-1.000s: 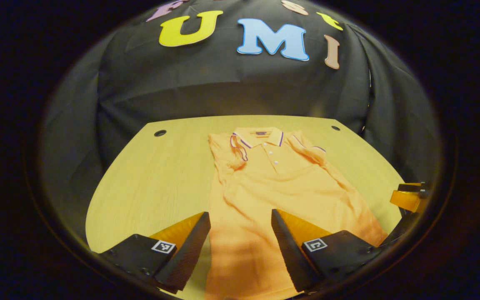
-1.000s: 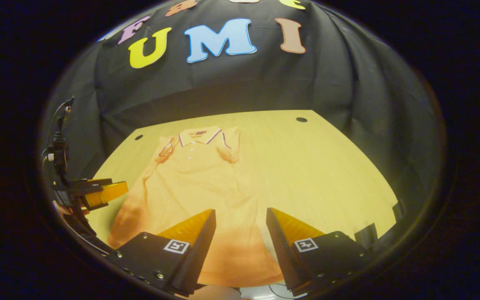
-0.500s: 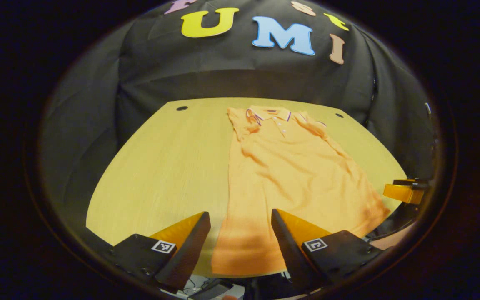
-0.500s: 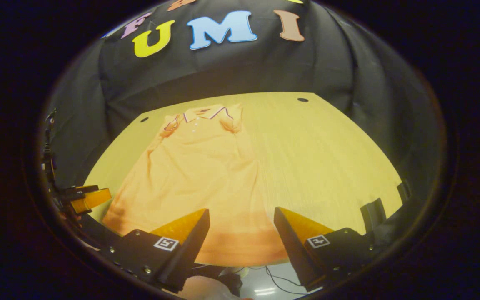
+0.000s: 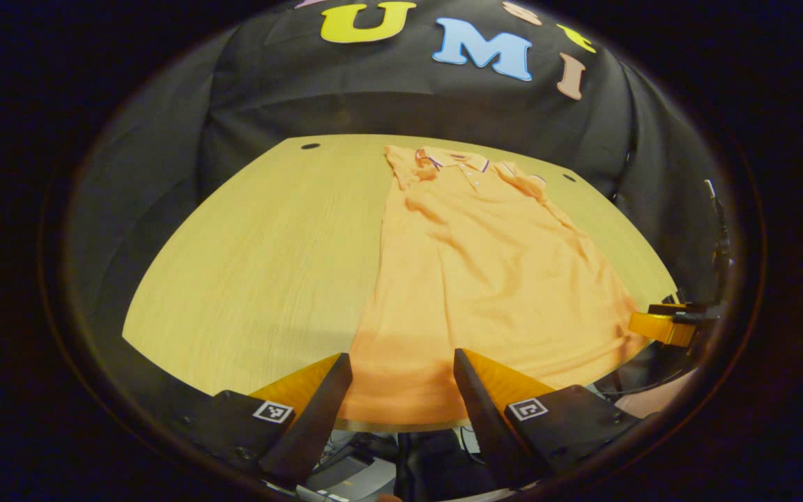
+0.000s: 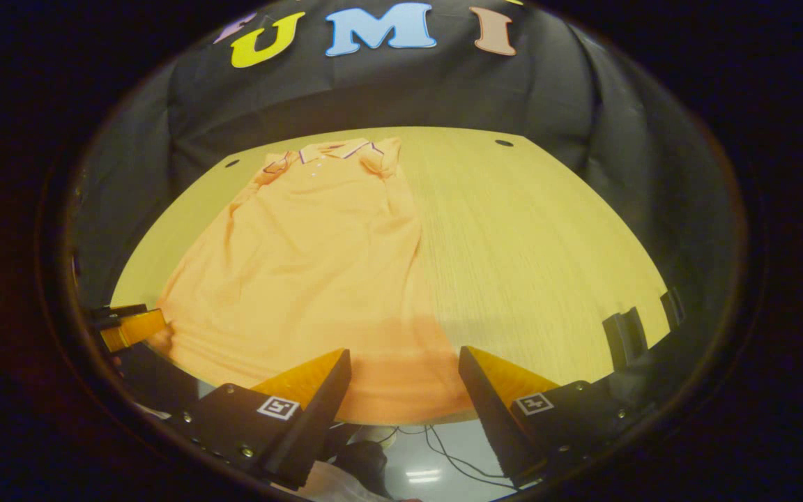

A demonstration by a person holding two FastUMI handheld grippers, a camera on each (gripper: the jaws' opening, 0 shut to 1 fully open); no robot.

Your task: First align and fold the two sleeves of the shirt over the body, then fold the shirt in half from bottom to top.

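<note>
An orange polo shirt (image 5: pixel 485 265) lies flat on the wooden table (image 5: pixel 255 244), collar at the far end, both sleeves folded in over the body. Its hem reaches the table's near edge. My left gripper (image 5: pixel 401 359) stands open at that edge, over the hem's left part, holding nothing. In the right gripper view the shirt (image 6: pixel 304 251) lies left of centre on the table (image 6: pixel 527 237). My right gripper (image 6: pixel 405 355) is open over the hem's right corner. Each gripper also shows in the other's view: the right gripper (image 5: pixel 663 324) by the hem's right end, the left gripper (image 6: pixel 126 326) at the left.
Small round cable holes (image 5: pixel 310 146) (image 6: pixel 504 143) sit near the table's far corners. Two dark brackets (image 6: pixel 624 338) stick up at the table's near right edge. Cables (image 6: pixel 436 446) and floor show below the front edge. Black cloth closes off the back.
Both grippers have drawn back from over the shirt's body to the table's near edge, so the whole shirt and its hem now show. Both stayed open; the shirt has not moved.
</note>
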